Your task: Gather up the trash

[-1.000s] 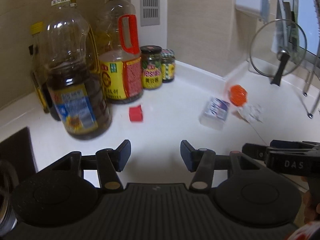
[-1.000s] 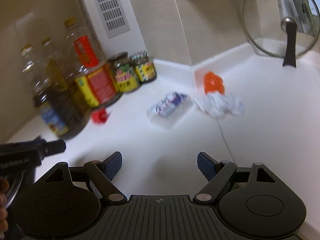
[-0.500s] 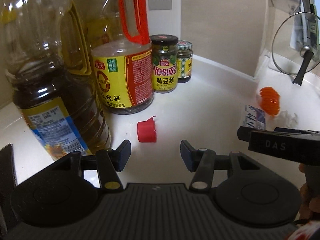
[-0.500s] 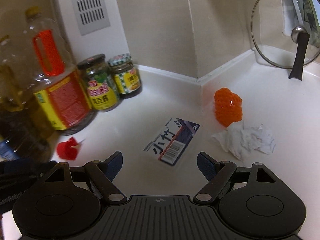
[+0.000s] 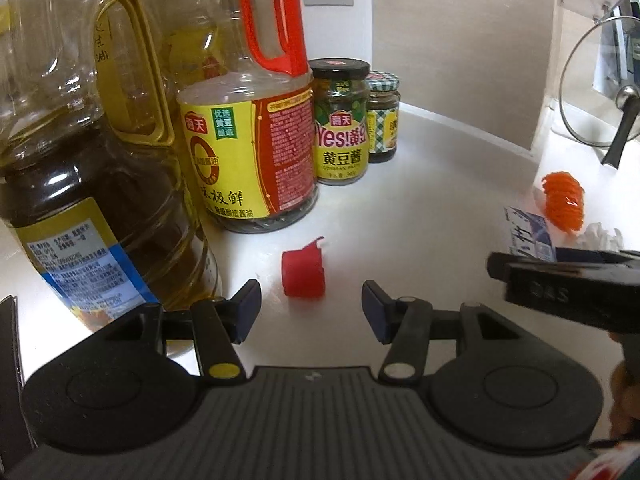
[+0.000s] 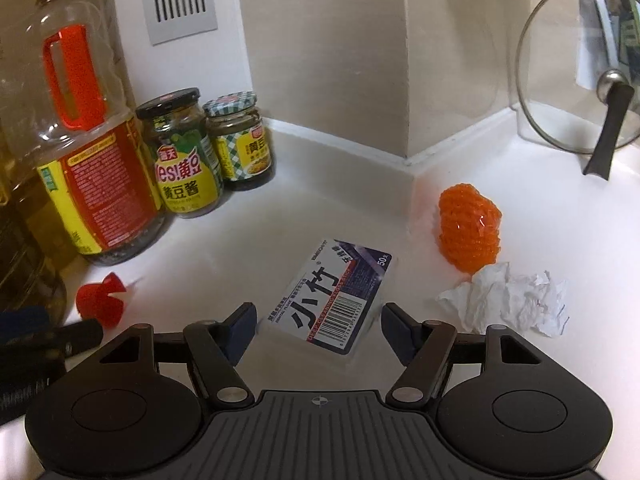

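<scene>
Now the right gripper (image 6: 316,326), jaws just narrowing yet clear of the floss box (image 6: 334,300) at twelve o'clock, should straddle its long sides; left gripper (image 5: 310,310) (agape, empty) faces the red cap (image 5: 303,274)

left hand-held gripper (image 5: 310,312) hangs with jaws apart just short of the red cap (image 5: 303,273) on the counter (image 5: 420,216).

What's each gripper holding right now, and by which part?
Nothing held. Left gripper is open, the red cap just ahead of it. Right gripper has just been closing, its jaws either side of the floss box, not yet pressing.
</scene>
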`<state>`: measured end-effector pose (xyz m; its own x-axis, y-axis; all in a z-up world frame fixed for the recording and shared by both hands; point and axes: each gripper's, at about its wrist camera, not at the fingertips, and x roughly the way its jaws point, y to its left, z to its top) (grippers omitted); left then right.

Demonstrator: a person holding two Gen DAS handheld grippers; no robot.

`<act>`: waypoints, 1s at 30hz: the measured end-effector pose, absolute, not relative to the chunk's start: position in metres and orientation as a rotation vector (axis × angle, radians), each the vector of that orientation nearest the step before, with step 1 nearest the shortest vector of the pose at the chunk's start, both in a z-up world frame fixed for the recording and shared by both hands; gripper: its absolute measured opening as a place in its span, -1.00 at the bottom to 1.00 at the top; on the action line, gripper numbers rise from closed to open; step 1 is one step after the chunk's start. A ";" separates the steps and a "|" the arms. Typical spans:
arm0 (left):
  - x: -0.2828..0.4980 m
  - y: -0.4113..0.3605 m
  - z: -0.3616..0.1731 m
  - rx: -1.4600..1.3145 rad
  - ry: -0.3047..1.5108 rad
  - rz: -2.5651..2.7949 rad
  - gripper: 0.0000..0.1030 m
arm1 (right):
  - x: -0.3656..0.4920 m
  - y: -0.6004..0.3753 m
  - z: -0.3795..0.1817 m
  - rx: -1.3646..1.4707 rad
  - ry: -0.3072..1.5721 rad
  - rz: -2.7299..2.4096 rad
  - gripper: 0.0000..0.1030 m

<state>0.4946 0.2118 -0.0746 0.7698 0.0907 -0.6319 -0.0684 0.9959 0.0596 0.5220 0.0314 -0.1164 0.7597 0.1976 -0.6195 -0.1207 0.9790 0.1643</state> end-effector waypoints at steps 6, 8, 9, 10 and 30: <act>0.508 0.211 -0.080 0.029 0.699 0.089 0.03 | 0.522 0.021 -0.115 0.145 0.690 0.196 0.34; 0.513 0.211 -0.083 0.030 0.705 0.096 0.03 | 0.523 0.020 -0.115 0.152 0.693 0.201 0.34; 0.514 0.210 -0.084 0.032 0.710 0.101 0.03 | 0.523 0.020 -0.115 0.156 0.693 0.202 0.34; 0.516 0.210 -0.085 0.032 0.715 0.108 0.02 | 0.523 0.020 -0.115 0.158 0.693 0.205 0.35; 0.515 0.202 -0.082 0.043 0.693 0.068 -0.53 | 0.521 0.019 -0.111 0.153 0.679 0.245 0.31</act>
